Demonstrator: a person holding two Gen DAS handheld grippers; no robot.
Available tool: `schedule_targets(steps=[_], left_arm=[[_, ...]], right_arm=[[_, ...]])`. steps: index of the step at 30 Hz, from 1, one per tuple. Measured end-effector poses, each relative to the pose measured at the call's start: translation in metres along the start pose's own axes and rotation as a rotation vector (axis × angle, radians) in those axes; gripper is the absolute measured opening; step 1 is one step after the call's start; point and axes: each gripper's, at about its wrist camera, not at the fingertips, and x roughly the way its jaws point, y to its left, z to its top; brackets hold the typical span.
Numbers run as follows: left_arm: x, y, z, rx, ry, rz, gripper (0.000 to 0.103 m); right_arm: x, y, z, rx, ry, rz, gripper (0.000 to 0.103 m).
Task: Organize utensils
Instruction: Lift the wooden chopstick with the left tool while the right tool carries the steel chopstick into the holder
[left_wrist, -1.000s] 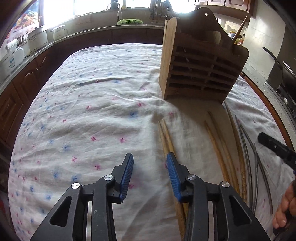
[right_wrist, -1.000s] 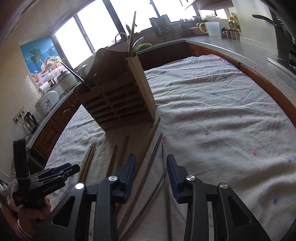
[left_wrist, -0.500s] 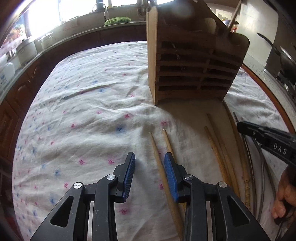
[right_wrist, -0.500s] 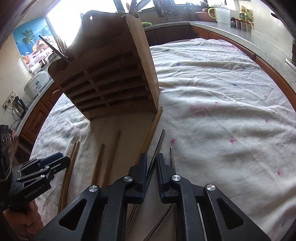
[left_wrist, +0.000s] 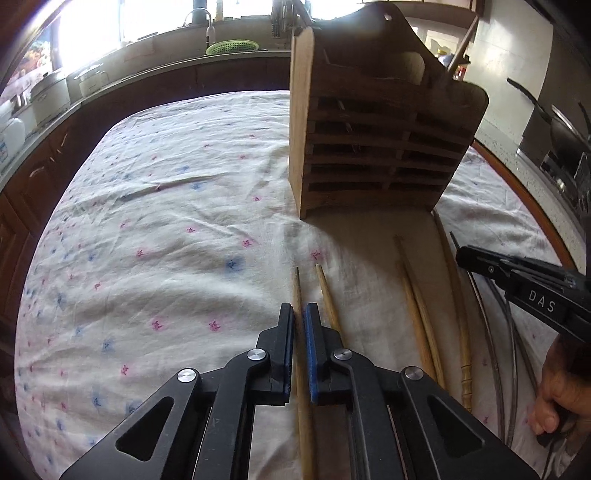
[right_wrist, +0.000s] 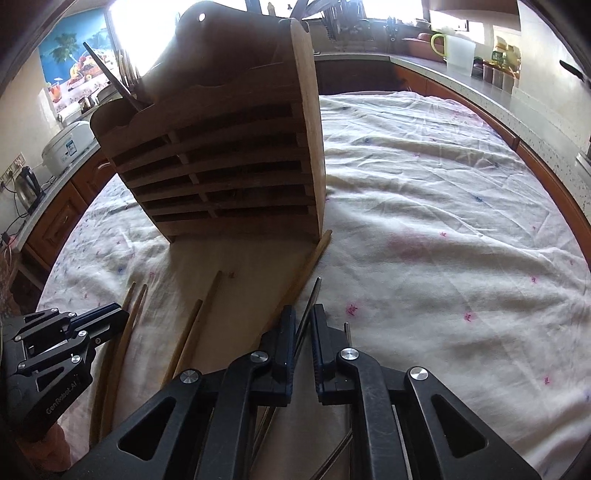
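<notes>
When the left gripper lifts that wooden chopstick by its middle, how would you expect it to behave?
The wooden chopstick looks thin, straight and rigid, so it should lift stiffly and feel light. Held between the left gripper's narrow pads, it may pivot. If dropped on the wrinkled tablecloth, it would probably roll little.

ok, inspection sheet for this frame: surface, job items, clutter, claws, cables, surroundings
Surface: white floral cloth, wrinkled.
Job's things: wooden slatted holder upright; wooden chopsticks and metal chopsticks lying in front of it.
Clutter: nothing seen on the cloth.
Claws: left claw shut on a wooden chopstick; right claw narrowed around a metal chopstick, contact unclear.
Cables: cord near the kettle.
Surroundings: kitchen counter with green basket, rice cooker, jug.
</notes>
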Motion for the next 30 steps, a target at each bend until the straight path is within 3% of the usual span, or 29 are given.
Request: schedule_targets(steps=[9,21,30], left_arm=[[-0.071,0.016,-0.008,-0.069,-0.133,-0.073,0.004],[-0.187,0.035,-0.024,-0.102,-0.355,-0.148,0.004],[-0.210,0.038,-0.019,-0.111,-0.417,-0.142,0.004]], right_arm=[[-0.077,0.002,0.002,0.034,-0.168,0.104,0.004],[-0.181,0.008,0.021,0.033,-0.428,0.136,0.004],[-0.209,0.011,0.045,0.007,-0.518,0.123,0.004]])
